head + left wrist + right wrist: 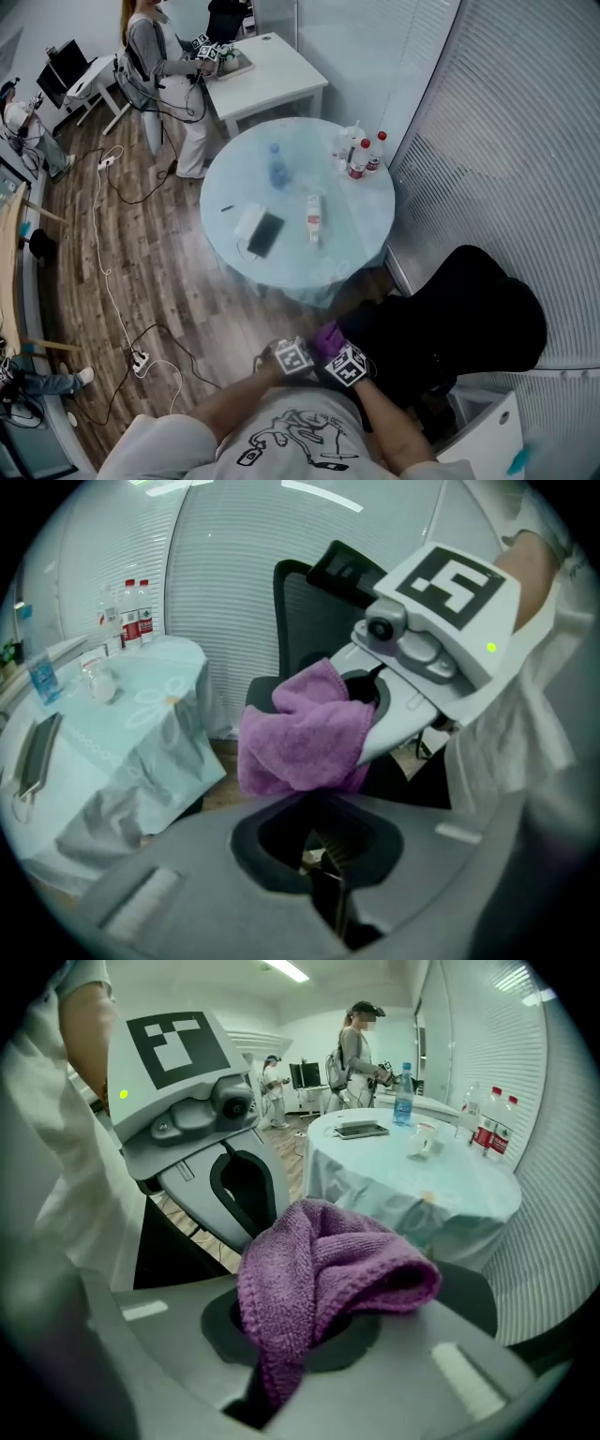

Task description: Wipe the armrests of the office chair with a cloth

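At the left of the head view, a power strip (139, 359) and cables are seen on the wooden floor (169, 262). A person (150, 52) is seen standing by a white table (281, 66) at the back. The left gripper (330, 869) is held with its jaws pressed together and nothing between them. Just beside it, the right gripper (281, 1372) is pinched on a purple cloth (328, 1260), which is bunched up over the jaws. Black-and-white square markers are printed on each gripper's cube; no letters are shown. Ahead, a round table (370, 230) is draped in a pale blue cover. On it are set a clear bottle (277, 166) with a blue label, a dark phone (265, 234), a carton (314, 217) and two bottles (359, 159) with red labels. Their print is too small to be read. At the right, a black office chair (469, 319) is placed against the white blinds (525, 141), near the grippers. Whether the cloth touches the chair cannot be told.
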Tool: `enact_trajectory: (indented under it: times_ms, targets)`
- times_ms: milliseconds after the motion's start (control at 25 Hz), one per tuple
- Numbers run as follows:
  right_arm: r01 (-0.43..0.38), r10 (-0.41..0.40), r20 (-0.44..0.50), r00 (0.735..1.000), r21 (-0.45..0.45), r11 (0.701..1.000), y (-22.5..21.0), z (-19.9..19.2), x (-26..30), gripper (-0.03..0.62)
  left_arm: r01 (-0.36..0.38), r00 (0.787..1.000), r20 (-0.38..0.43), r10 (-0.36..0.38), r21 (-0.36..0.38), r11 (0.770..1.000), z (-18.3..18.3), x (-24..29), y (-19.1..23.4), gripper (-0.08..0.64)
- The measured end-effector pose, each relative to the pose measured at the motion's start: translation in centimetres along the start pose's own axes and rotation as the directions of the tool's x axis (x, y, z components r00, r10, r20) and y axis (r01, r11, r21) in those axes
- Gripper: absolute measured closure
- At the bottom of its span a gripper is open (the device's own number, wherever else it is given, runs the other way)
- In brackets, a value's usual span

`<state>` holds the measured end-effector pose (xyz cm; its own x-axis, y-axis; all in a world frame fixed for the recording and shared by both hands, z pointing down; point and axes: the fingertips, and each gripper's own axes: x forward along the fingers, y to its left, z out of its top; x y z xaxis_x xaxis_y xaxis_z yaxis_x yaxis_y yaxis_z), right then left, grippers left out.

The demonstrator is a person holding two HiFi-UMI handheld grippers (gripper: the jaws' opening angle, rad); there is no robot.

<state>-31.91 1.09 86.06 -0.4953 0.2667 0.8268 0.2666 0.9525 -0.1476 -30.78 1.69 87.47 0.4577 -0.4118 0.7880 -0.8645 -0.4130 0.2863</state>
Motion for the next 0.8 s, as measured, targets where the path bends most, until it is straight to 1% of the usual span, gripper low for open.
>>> enact_trajectory:
  times_ms: [120, 240, 360, 560, 640, 720, 800]
  targets:
    - [-0.034, 0.034, -0.023, 0.999, -0.029, 0.999, -0.4, -0.2, -0.1, 0.563, -0.01, 1.0, -0.002, 0.01, -0.009, 1.0, 0.0, -0.2, 0.0, 0.558]
    - [-0.02, 0.018, -0.051, 0.999, -0.036, 0.999, -1.9, -0.4, -0.6, 0.561, -0.012, 1.0, -0.001, 0.012, 0.01, 1.0, 0.4, -0.5, -0.1, 0.558]
    - [0.027, -0.028, -0.076, 0.997, -0.02, 0.999, -4.7, -1.4, -1.3, 0.561, -0.012, 1.0, -0.019, 0.012, 0.032, 0.999, 0.4, -0.7, -0.3, 0.558]
    - [0.105, -0.099, -0.127, 0.987, 0.04, 0.994, -10.2, -3.0, -2.6, 0.561, -0.014, 1.0, 0.006, 0.014, 0.03, 0.999, 0.7, -0.4, -0.1, 0.558]
    - [0.138, -0.129, -0.16, 0.979, 0.05, 0.989, -12.2, -3.6, -3.2, 0.561, -0.011, 1.0, -0.005, 0.012, 0.02, 1.0, 0.5, -0.4, -0.2, 0.558]
    - [0.188, -0.174, -0.189, 0.966, 0.056, 0.981, -14.2, -4.2, -3.8, 0.561, -0.01, 1.0, -0.008, 0.01, 0.012, 1.0, 0.4, -0.4, -0.3, 0.558]
    - [0.225, -0.203, -0.21, 0.956, 0.085, 0.971, -15.7, -4.5, -4.5, 0.561, -0.013, 1.0, -0.005, 0.013, 0.019, 1.0, 0.6, -0.6, -0.3, 0.558]
